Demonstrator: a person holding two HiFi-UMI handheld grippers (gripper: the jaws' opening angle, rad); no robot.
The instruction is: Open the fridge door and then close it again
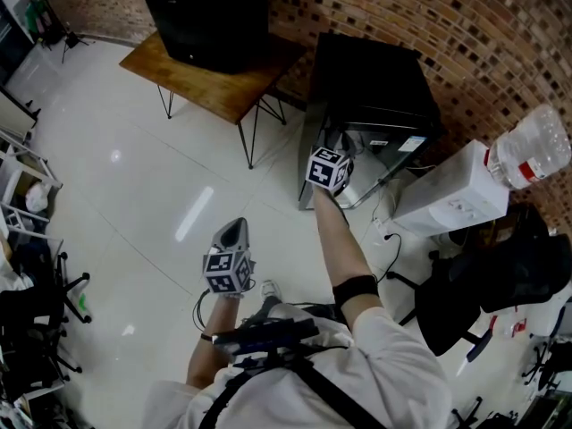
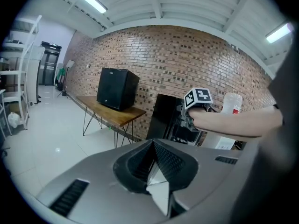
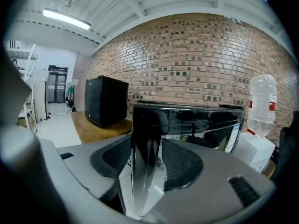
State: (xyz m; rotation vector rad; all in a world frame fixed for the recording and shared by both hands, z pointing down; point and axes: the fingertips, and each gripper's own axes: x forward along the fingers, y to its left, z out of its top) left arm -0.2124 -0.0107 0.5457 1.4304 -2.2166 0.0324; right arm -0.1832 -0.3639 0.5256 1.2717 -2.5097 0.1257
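Person wears white short-sleeve shirt [image 1: 398,356] w/ black harness straps [image 1: 315,384] & black arm band [image 1: 356,290]; left hand-held gripper [image 2: 154,168] & right hand-held gripper [image 3: 145,171] are grey, w/ black ribbed pads [image 2: 172,160] & b/w square-marker cubes [image 1: 228,273].

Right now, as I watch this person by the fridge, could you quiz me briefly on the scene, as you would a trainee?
1. True or false: the left gripper is shut with nothing in it.
2. What is the right gripper clamped on? A) the edge of the fridge door B) the water bottle C) the white dispenser
3. Fill in: the black box stands on a wooden ____.
Key: 1 true; 2 A; 3 table.
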